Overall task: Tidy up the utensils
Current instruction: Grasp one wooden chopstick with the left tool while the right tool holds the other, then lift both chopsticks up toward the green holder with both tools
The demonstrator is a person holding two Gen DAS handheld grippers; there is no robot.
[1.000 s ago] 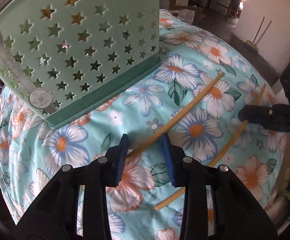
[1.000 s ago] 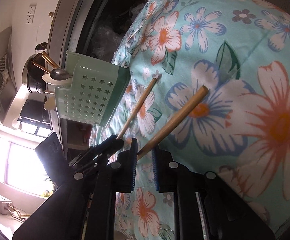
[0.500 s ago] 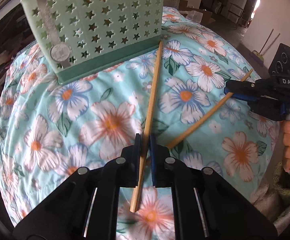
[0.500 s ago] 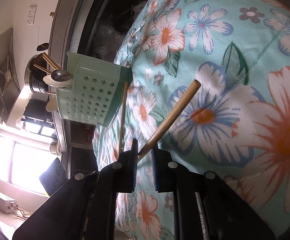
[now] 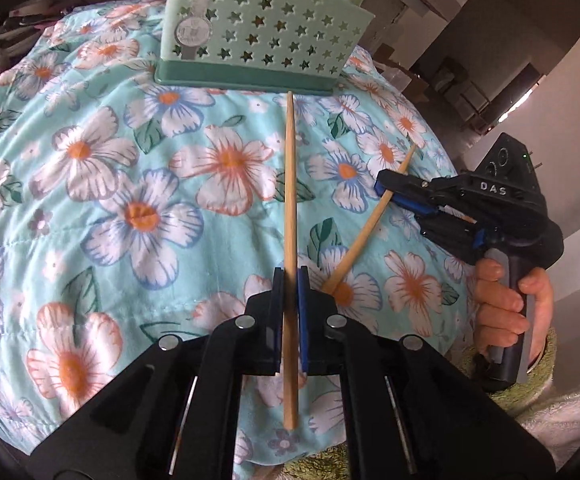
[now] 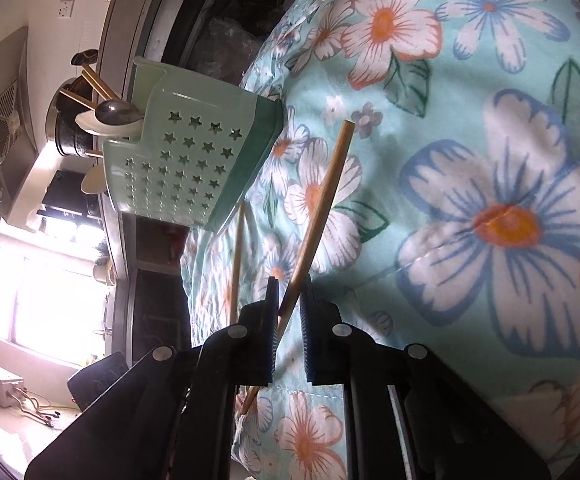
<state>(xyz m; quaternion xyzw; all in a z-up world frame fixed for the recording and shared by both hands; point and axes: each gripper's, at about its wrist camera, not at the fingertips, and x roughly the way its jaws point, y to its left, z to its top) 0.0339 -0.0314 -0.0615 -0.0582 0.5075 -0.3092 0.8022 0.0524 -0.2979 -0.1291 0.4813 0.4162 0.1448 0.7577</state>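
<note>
So the left gripper (image 5: 288,280) is clamped tight on one wooden chopstick (image 5: 289,184), whose far tip sits right at the base of the mint green star-cutout utensil holder (image 5: 262,20) on the floral cloth (image 5: 130,160). The right gripper (image 6: 288,300) is closing on the second chopstick (image 6: 321,204), which crosses between its pads at a slant above the cloth.

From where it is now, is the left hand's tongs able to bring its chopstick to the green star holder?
Probably yes. The left tongs are shut on the chopstick, whose far tip nearly meets the holder base. Only bare floral cloth lies between; it must lift over the rim.
</note>
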